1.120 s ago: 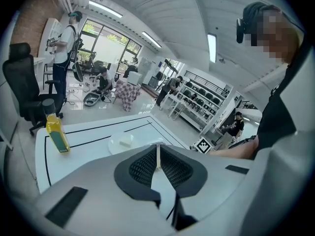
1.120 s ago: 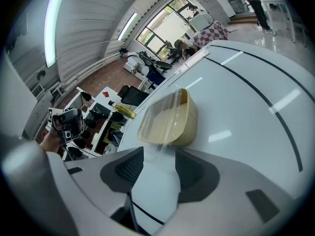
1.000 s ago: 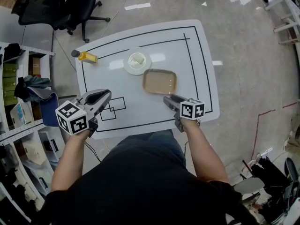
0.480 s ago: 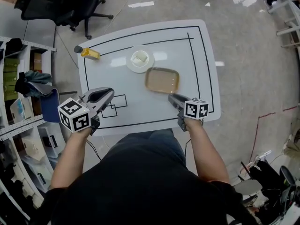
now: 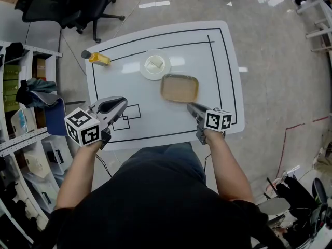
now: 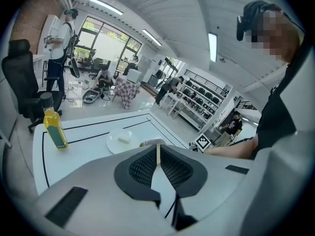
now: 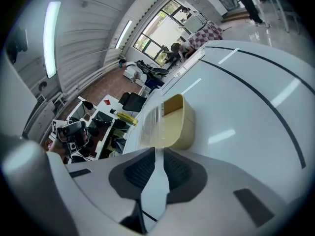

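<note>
A tan container (image 5: 179,87) (image 7: 181,124) with a clear lid (image 7: 149,121) stands on the white table (image 5: 155,115), right of centre. My right gripper (image 5: 190,106) (image 7: 158,151) is at its near rim, shut on the edge of the clear lid, which looks tilted up off the container. My left gripper (image 5: 120,101) (image 6: 158,145) hovers over the table's front left, shut with nothing in it. Beyond it lie a white plate (image 5: 143,71) (image 6: 112,145) carrying a white block (image 5: 154,65) (image 6: 123,138) and a yellow bottle (image 5: 97,59) (image 6: 53,132).
Black lines frame the table top, with small rectangles drawn near my left gripper. A black office chair (image 5: 62,4) (image 6: 22,82) stands past the far left corner. Cluttered shelves (image 5: 21,113) run along the left. Other people stand farther off in the room.
The right gripper's jaws have closed from a wide gap onto the lid's edge, and it has edged toward the container. The left gripper has barely shifted.
</note>
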The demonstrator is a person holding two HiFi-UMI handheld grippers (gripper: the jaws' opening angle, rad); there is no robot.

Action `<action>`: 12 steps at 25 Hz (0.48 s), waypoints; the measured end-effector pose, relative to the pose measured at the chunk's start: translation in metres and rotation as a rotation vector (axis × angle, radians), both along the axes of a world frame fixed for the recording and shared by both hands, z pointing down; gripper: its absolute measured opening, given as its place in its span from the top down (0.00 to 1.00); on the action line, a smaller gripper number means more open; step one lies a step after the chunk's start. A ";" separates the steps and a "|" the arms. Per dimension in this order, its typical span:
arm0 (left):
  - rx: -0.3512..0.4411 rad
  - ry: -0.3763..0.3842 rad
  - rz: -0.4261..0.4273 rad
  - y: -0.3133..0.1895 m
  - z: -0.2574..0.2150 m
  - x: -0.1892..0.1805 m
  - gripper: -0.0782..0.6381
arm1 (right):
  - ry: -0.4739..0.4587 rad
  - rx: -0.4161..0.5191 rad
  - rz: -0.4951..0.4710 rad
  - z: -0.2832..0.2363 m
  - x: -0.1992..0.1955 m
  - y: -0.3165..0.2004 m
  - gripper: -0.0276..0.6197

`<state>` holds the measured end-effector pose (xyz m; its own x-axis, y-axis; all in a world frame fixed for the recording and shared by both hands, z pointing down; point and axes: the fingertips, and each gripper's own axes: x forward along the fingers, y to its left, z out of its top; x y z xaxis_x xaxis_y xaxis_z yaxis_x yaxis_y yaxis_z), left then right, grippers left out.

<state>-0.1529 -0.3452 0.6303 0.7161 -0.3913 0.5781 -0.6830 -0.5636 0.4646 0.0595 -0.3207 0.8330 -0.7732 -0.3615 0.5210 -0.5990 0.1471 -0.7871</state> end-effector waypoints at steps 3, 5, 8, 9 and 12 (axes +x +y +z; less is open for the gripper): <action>0.000 0.002 0.000 -0.001 0.001 0.000 0.84 | 0.000 0.001 0.002 0.001 0.000 -0.001 0.88; -0.001 0.003 0.003 0.000 0.001 0.000 0.84 | 0.002 0.002 0.001 0.000 -0.001 0.000 0.88; -0.003 0.004 0.005 -0.001 0.002 -0.001 0.84 | -0.005 -0.002 0.006 -0.001 -0.003 0.000 0.88; -0.003 0.004 0.005 -0.001 0.001 -0.002 0.84 | -0.008 -0.004 0.007 -0.001 -0.003 0.000 0.88; -0.001 0.004 0.007 0.000 0.001 -0.002 0.84 | -0.013 -0.004 0.004 -0.001 -0.004 0.003 0.88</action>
